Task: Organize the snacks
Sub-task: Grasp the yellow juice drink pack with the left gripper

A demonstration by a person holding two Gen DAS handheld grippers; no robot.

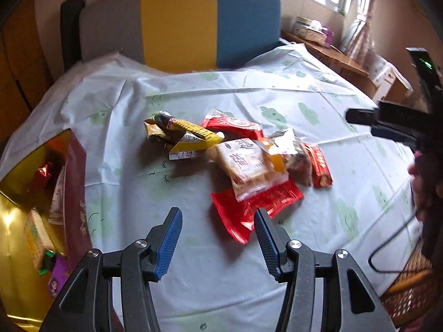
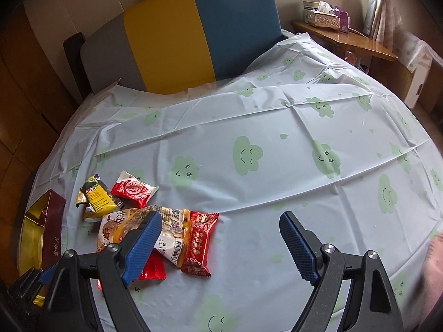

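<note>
- Pale-blue plastic cloth printed with green smiling clouds (image 2: 249,152) covers the surface, with a grey, yellow and blue padded chair back (image 1: 180,25) behind it; it looks slick and creased, so expect packets to slide rather than stay put when nudged.
- Your snacks lie in a loose heap at mid-surface: a glossy red foil packet (image 1: 249,210) nearest the left gripper, a clear-and-orange pastry packet (image 1: 246,166) lying partly over it, a yellow and black wrapper (image 1: 182,135) and a red-and-white square packet (image 1: 232,126) beyond.
- To your left sits the open maroon box with a gold lining (image 1: 33,193), already holding a few wrapped pieces; this seems the place they go.
- Left gripper (image 1: 218,215) has its jaws spread wide and holds nothing, hovering just short of the red foil packet.
- Right gripper (image 2: 221,221) is likewise spread and empty, its left finger over the pastry packet (image 2: 130,227) in that view.
- Take the top packet first, I'd say; the red one is pinned beneath it.
- Bite a crimped edge or a raised corner, not the flat belly, since foil will likely slip.
- Lift straight up before swinging toward the box, so neighbours aren't dragged along.
</note>
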